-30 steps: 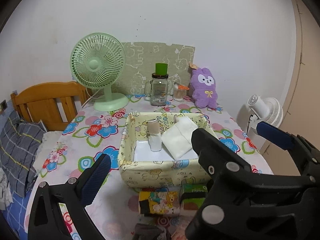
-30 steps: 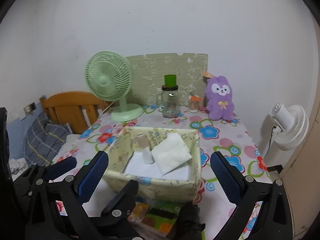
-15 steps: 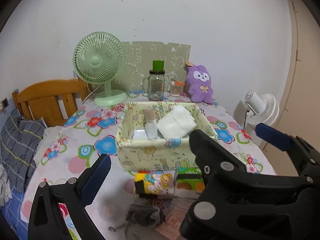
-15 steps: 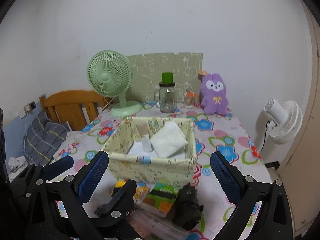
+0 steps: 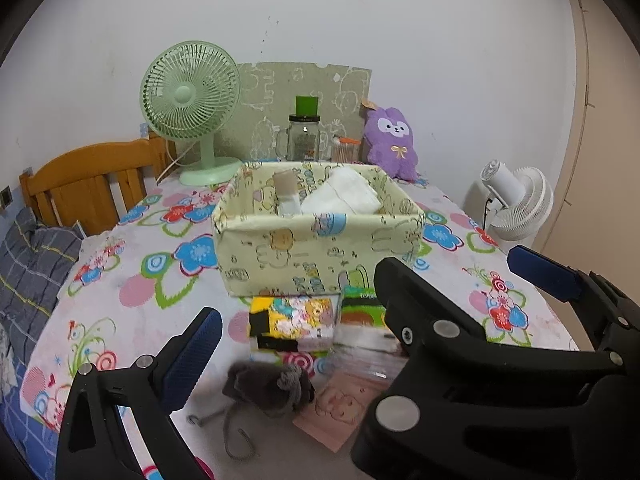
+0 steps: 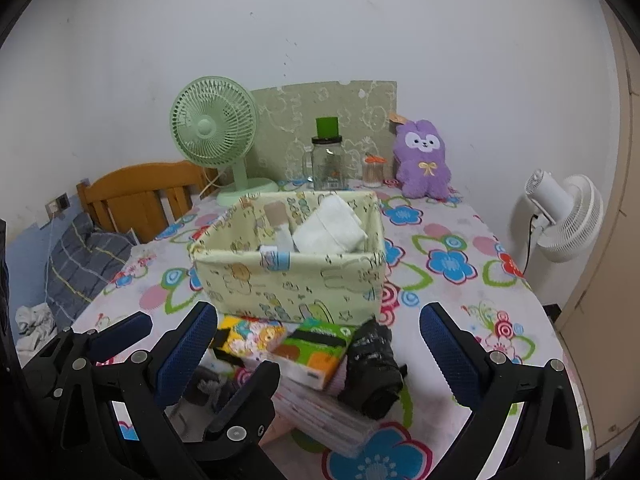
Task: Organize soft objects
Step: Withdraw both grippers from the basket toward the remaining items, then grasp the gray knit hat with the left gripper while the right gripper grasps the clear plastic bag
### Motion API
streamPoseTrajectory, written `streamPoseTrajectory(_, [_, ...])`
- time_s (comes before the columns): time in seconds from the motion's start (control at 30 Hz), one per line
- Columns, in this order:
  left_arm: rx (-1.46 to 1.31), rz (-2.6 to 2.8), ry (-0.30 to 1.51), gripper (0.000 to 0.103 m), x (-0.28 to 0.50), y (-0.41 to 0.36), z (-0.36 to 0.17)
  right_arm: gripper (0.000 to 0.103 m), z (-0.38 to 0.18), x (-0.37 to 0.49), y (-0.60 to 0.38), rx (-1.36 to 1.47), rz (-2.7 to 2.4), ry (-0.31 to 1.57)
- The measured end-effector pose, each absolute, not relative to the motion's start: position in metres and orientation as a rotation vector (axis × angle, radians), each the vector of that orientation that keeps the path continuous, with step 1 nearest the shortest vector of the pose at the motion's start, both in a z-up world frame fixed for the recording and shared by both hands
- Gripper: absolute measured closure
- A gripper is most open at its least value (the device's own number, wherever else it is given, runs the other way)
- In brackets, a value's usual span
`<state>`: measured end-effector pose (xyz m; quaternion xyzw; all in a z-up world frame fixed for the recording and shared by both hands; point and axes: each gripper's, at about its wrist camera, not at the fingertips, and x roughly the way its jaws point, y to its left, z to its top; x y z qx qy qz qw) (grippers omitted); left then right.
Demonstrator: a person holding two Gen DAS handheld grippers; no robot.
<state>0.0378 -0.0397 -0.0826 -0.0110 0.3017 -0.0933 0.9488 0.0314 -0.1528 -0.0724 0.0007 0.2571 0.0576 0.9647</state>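
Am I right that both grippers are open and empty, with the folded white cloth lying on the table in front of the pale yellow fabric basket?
Not quite. The folded white cloth lies inside the pale yellow fabric basket, not in front of it; the right wrist view shows this. The rest holds: the left gripper and right gripper are both open and empty.

Both grippers are built of matte black plastic arms, fastened with round silver screws. The left gripper (image 5: 360,304) and right gripper (image 6: 316,344) each carry 2 fingers faced with textured blue pads (image 6: 182,354).
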Motion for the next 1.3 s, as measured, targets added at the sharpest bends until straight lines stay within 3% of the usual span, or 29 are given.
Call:
streamPoseTrajectory(0.8, [-0.017, -0.182, 0.667, 0.004, 0.02, -0.038, -0.134, 0.006, -0.126, 0.014, -0.15, -0.016, 0.121, 0.591])
streamPoseTrajectory(1.1, [-0.002, -0.143, 0.67, 0.014, 0.027, -0.029, -0.138, 0.012, -0.137, 0.026, -0.15, 0.004, 0.143, 0.648])
streamPoseTrajectory(1.3, [0.001, -0.116, 0.684, 0.016, 0.037, -0.024, -0.14, 0.012, -0.138, 0.034, -0.146, -0.001, 0.151, 0.661])
